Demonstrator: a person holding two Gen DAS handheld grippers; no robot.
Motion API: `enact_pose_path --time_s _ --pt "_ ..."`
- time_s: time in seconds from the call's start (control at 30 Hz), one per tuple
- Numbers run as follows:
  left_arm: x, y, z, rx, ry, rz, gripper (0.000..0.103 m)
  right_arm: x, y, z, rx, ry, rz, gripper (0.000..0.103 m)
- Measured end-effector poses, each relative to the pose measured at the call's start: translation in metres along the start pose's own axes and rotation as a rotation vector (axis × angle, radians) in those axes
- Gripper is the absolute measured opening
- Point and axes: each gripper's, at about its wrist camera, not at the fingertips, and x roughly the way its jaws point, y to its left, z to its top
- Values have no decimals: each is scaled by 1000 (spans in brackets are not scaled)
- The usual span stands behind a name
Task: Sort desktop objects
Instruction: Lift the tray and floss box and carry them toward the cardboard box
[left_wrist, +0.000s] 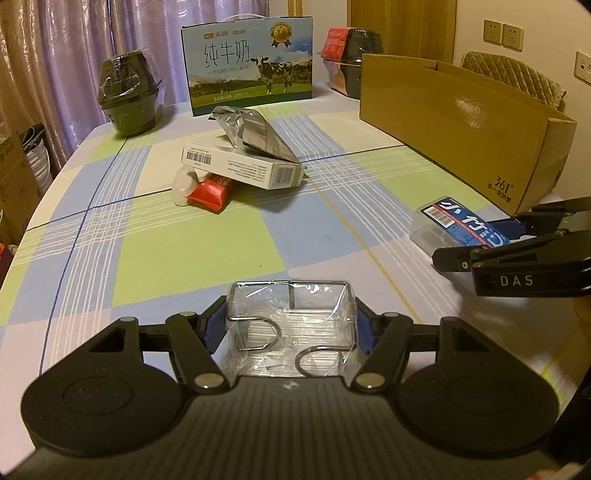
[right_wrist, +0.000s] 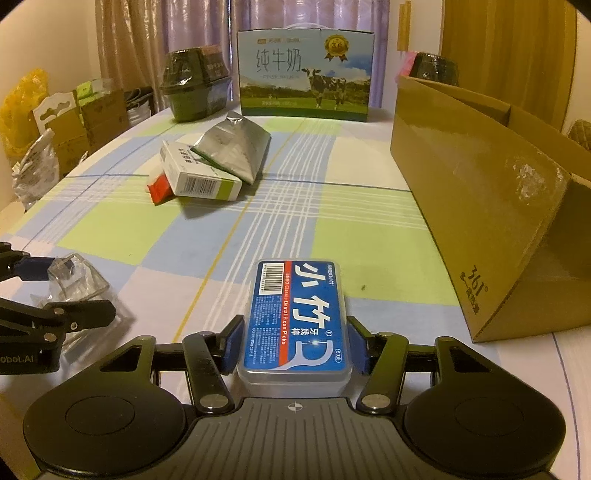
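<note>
Right wrist: floss box (right_wrist: 295, 317) lengthwise between fingers (right_wrist: 232, 345).

My left claw (left_wrist: 291, 328) is matt black plastic with blue pads, closed on a clear glossy plastic box (left_wrist: 291, 317) of bright metal rings. In my right claw (right_wrist: 295, 339) sits a smooth translucent plastic floss case (right_wrist: 295, 317) with a glossy blue paper label. The tabletop (right_wrist: 369, 236) ahead wears soft matt checked cloth. Right of the right claw stands a brown cardboard box (right_wrist: 491, 214), slightly shiny. Farther ahead lies a crinkled silver foil pouch (right_wrist: 232, 151).
</note>
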Motion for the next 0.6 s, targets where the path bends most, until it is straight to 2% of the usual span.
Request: enact_pose_path --time_s 0.6 --pt "-21 -16 8 -7 -30 -7 63 -36 -3 8 7 -84 4 53"
